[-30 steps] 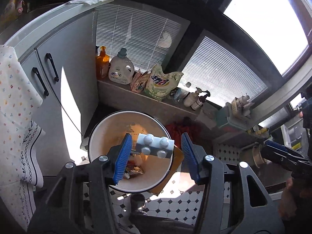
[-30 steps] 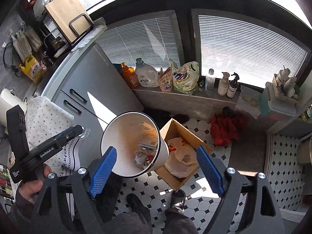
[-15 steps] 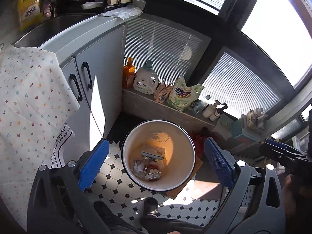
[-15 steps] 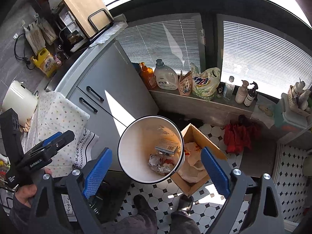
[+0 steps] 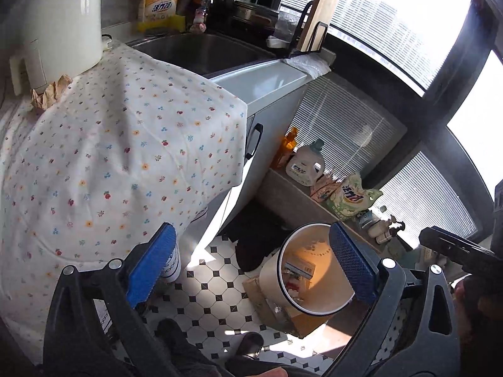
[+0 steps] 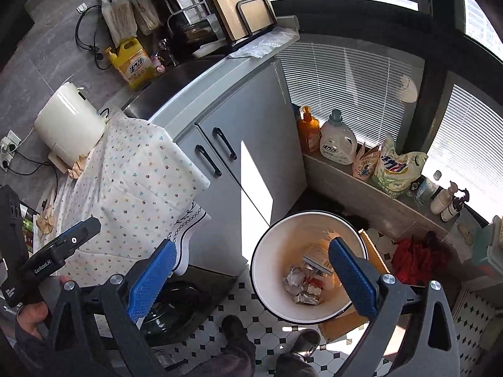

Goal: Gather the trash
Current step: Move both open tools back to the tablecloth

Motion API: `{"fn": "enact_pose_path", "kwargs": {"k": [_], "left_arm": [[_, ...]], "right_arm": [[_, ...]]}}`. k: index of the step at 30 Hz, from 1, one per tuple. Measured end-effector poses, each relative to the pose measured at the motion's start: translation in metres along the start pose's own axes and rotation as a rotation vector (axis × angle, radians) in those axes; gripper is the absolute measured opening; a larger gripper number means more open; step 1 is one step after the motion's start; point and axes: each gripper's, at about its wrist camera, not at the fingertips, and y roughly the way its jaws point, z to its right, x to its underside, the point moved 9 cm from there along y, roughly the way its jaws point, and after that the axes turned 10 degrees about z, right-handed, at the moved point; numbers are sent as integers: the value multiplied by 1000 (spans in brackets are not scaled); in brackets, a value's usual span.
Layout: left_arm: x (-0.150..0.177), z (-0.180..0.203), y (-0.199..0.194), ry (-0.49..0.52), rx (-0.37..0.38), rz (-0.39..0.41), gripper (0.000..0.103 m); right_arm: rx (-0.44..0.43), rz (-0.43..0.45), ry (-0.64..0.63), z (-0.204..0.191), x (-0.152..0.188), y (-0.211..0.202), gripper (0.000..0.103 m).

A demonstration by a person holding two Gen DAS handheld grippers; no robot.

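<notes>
Trash (image 6: 306,284): crumpled wrappers and a small box lie inside the white bin (image 6: 267,282) on the tiled floor (image 5: 213,282). Left gripper (image 5: 251,267) released, empty; right gripper (image 6: 251,278) just opened, empty, above the bin.

Part of the white bin's (image 5: 273,278) rim is covered by the right finger of the left gripper (image 5: 251,265) in the left wrist view, and the same is done by the right gripper's (image 6: 251,278) right finger in the right wrist view. The crumpled trash (image 6: 303,284) at the bin's bottom cannot be identified piece by piece. The cardboard box (image 5: 283,317) behind the bin is mostly hidden by it. The shoes (image 6: 303,344) below the jaws are cut off at the lower edge. Labels on the ledge bottles (image 6: 338,139) are too small to be read.
</notes>
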Motion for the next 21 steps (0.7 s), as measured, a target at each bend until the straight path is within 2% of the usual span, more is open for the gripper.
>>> {"fn": "enact_pose_path", "kwargs": {"k": [13,21], "left_arm": [[-20,-196,-84,-225,-264,136,97],[-21,-295,-134,-358,-386,230,97]], "right_arm": [[-191,-54,-214,-188,-17,59,95],[-256,-84,-348,-293,-15,85,95]]}}
